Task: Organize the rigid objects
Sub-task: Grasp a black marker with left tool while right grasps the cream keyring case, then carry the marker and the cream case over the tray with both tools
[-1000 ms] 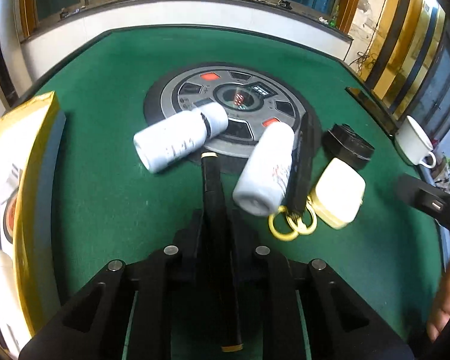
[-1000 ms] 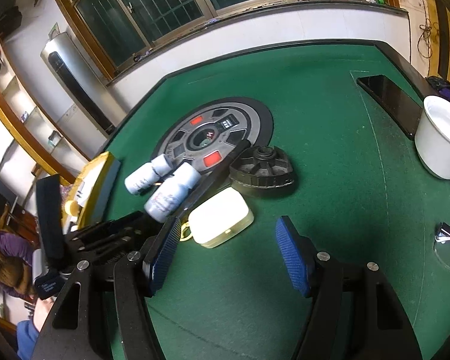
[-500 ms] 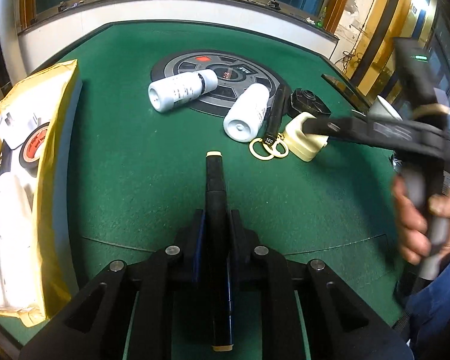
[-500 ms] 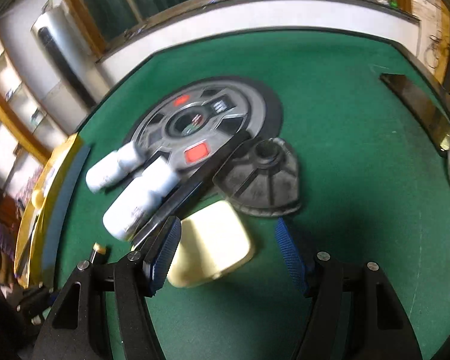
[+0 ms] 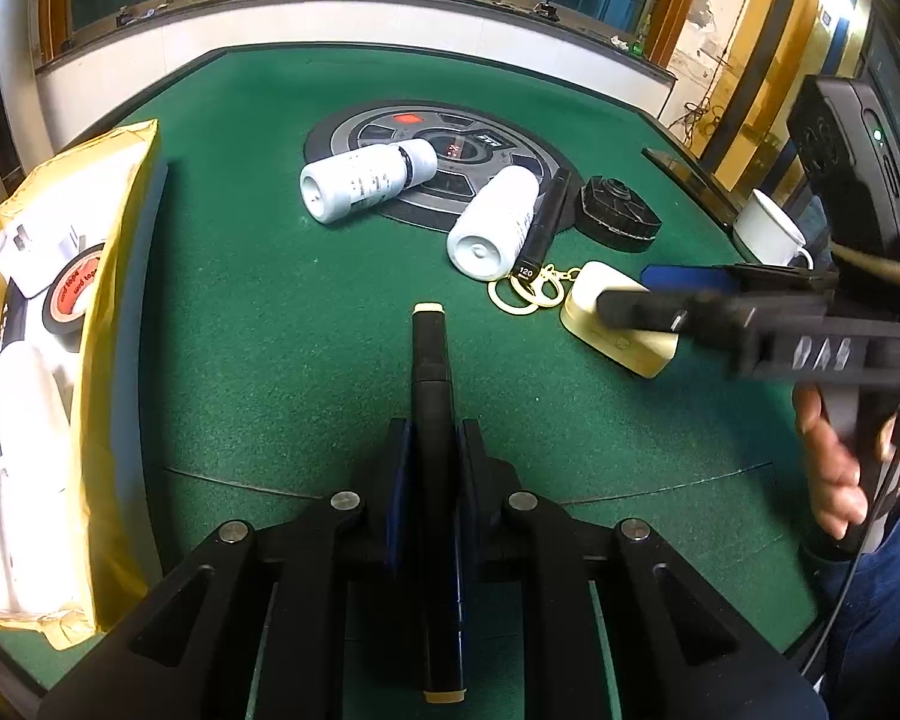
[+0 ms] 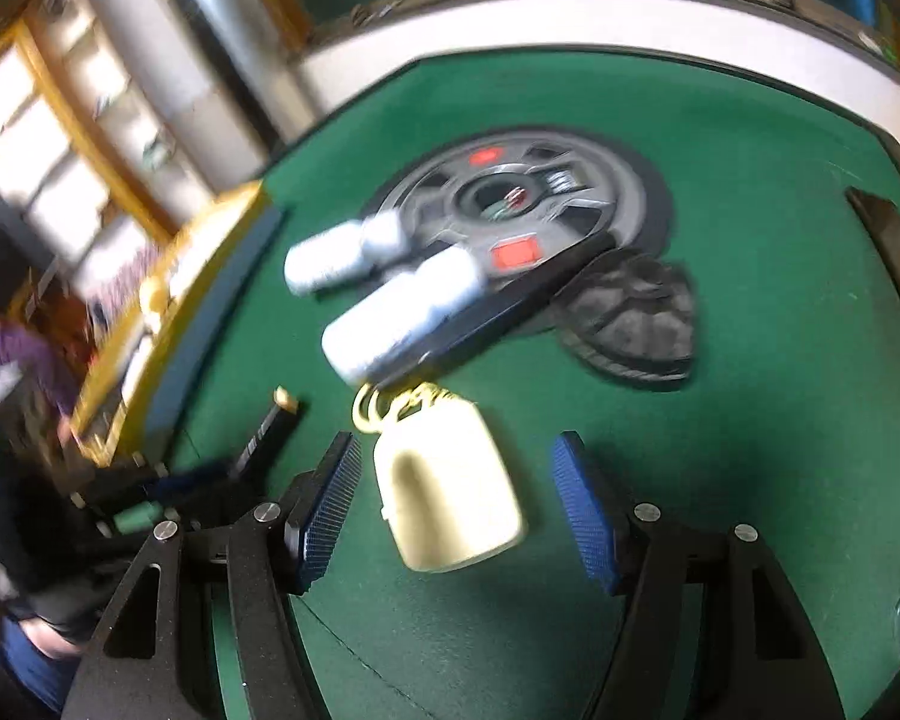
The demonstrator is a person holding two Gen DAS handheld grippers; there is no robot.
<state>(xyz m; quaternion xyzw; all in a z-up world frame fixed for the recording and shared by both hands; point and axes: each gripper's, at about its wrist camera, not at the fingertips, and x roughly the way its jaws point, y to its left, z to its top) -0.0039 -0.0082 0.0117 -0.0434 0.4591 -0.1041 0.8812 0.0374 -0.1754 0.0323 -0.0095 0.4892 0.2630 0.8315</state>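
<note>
Green felt table (image 5: 258, 300) by a row of windows, stuff scattered around a round grey panel set in the middle. The left gripper (image 5: 435, 450) is clamped tight on a slim black pen-like stick (image 5: 429, 372) with cream end caps. It looks light and stiff, though pinched mid-body like that it could swivel.

The right gripper (image 6: 456, 501) has its blue pads spread apart on either side of the cream case (image 6: 447, 480), not touching it as far as I can tell. The case lies flat on the felt with gold rings (image 5: 525, 294) on the far end. It looks like smooth hard plastic, light, probably a bit slippery with those rounded corners, so I'd squeeze across the flat long sides near the middle and stay off the rings.

Further out are two white bottles (image 5: 366, 183) on their sides, a black marker (image 5: 543, 225) and a black ribbed cap (image 5: 618, 213). The yellow box (image 5: 111, 324) at the left edge looks like the drop-off.
</note>
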